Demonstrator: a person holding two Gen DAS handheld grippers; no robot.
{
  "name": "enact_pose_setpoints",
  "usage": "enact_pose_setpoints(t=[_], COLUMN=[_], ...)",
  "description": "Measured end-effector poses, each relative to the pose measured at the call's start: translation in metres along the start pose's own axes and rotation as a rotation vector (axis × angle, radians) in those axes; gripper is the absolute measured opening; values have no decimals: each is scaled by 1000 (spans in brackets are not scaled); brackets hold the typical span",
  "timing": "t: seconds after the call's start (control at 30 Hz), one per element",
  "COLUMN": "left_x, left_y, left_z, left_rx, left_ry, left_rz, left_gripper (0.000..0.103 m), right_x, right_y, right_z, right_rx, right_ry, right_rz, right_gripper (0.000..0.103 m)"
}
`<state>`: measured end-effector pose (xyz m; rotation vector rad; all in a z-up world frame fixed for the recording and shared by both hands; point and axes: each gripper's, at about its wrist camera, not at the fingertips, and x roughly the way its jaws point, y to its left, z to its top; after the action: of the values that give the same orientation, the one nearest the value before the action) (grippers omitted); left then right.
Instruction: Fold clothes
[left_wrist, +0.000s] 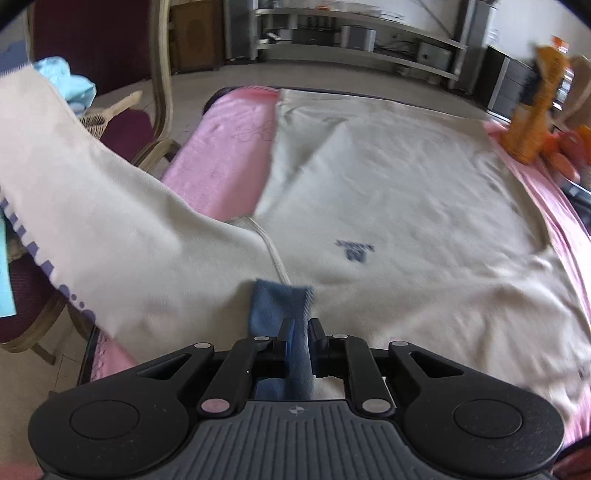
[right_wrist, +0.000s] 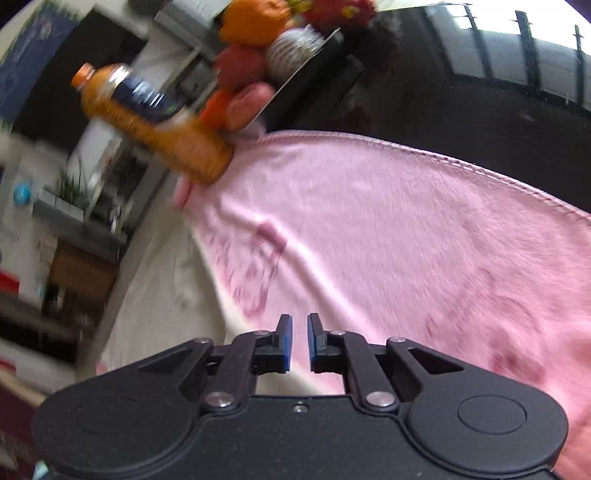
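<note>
A cream sweatshirt (left_wrist: 388, 206) with a small dark logo lies spread on a pink blanket (left_wrist: 229, 147) in the left wrist view. One long sleeve (left_wrist: 92, 206) hangs off to the left, lifted. My left gripper (left_wrist: 299, 328) is shut on the garment's blue neck lining (left_wrist: 277, 306) at the near edge, beside a white drawstring (left_wrist: 273, 254). In the right wrist view, my right gripper (right_wrist: 300, 325) hovers over the pink blanket (right_wrist: 406, 240), fingers nearly together with nothing between them. The cream cloth (right_wrist: 166, 295) edge lies to its left.
An orange drink bottle (right_wrist: 155, 122) and a dark tray of fruit (right_wrist: 295, 55) stand at the blanket's far corner; the orange bottle (left_wrist: 535, 110) shows at the right in the left view. A maroon chair (left_wrist: 140, 122) with light-blue clothes (left_wrist: 70, 81) stands left of the table.
</note>
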<state>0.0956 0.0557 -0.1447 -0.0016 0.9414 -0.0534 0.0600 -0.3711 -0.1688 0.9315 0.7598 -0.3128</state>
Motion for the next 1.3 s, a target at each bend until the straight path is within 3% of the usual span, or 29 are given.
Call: enact_pose_setpoints(t=[0.2, 0.47, 0.63, 0.67, 0.73, 0.8, 0.87, 0.97, 1.17, 1.3], left_x=[-13, 2, 11, 10, 9, 8, 7, 5, -10, -7], left_y=[6, 0, -4, -4, -4, -4, -4, -4, -7, -12], left_z=[-14, -17, -20, -20, -20, -20, -20, -21, -22, -24], left_rx=[-33, -19, -10, -9, -7, -5, -3, 0, 27, 44], left_ry=[32, 68, 90, 88, 84, 79, 75, 68, 11, 30], left_rz=[-44, -42, -41, -40, -39, -37, -36, -34, -66, -91], left_gripper=[14, 14, 15, 18, 19, 18, 18, 17, 17, 17], right_x=[-19, 1, 40, 48, 54, 45, 30, 9, -21, -22], right_y=[-1, 11, 13, 10, 0, -10, -19, -27, -15, -8], right_z=[-18, -24, -26, -27, -26, -20, -12, -8, -18, -37], right_rx=[-88, -94, -14, 13, 63, 101, 106, 108, 9, -78], right_ry=[64, 66, 167, 191, 184, 108, 5, -52, -8, 96], right_rz=[32, 145, 186, 175, 151, 96, -13, -35, 37, 49], right_gripper=[16, 15, 15, 15, 2, 1, 7, 6, 9, 9])
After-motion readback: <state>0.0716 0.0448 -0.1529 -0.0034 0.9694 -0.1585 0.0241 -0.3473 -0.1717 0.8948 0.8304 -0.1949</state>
